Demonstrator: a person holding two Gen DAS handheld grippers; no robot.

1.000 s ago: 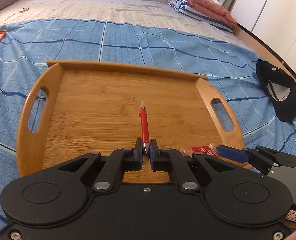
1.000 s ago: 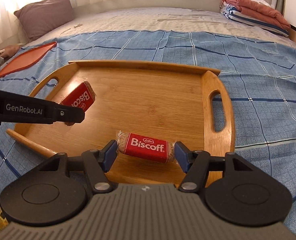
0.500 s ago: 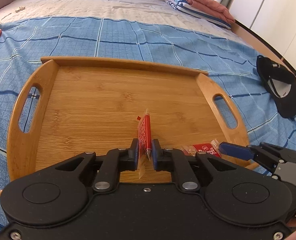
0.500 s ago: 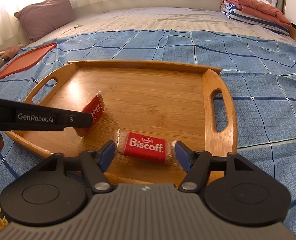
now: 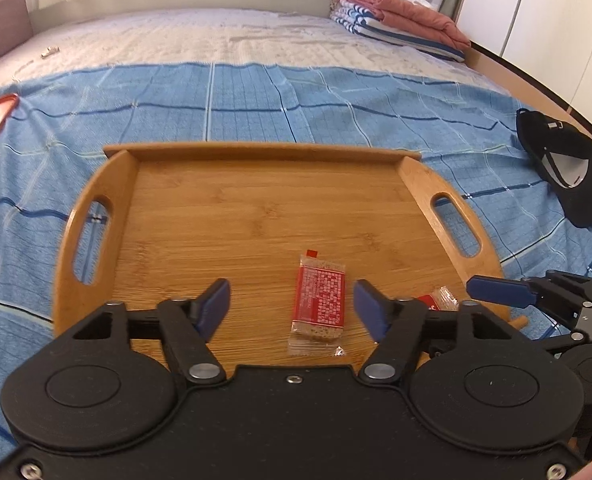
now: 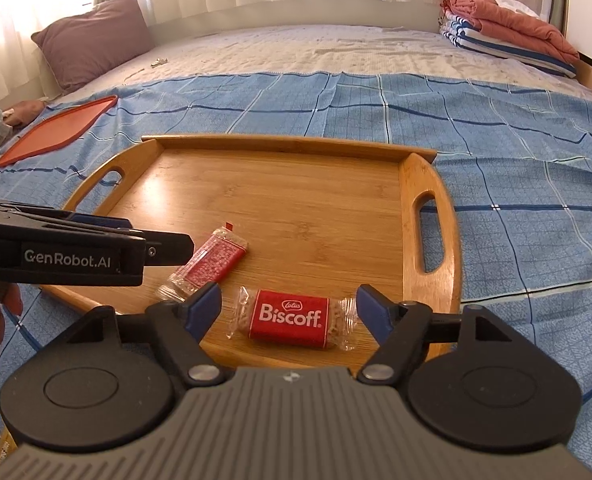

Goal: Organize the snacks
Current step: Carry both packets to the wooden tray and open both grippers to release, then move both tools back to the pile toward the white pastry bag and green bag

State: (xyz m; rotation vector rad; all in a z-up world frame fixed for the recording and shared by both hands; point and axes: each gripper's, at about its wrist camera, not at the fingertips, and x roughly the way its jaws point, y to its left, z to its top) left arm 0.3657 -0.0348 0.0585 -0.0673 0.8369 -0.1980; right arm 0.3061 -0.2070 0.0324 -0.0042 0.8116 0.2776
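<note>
A wooden tray (image 5: pixel 255 200) (image 6: pixel 296 184) lies on a blue checked blanket on a bed. One red biscuit packet (image 5: pixel 319 300) (image 6: pixel 211 264) lies flat, label down, near the tray's front edge. My left gripper (image 5: pixel 291 308) is open with this packet between its fingers, untouched. A second packet marked Biscoff (image 6: pixel 289 318) (image 5: pixel 436 300) lies label up beside it. My right gripper (image 6: pixel 287 310) is open around the Biscoff packet, fingers apart from it.
A black cap (image 5: pixel 568 168) lies on the blanket to the right. An orange lid (image 6: pixel 55 132) lies at the left. Folded towels (image 6: pixel 508 28) and a pillow (image 6: pixel 91 40) sit at the far end of the bed.
My left gripper has opened and let go of the packet it held on edge; the packet now lies flat on the tray. The right gripper stays open.
</note>
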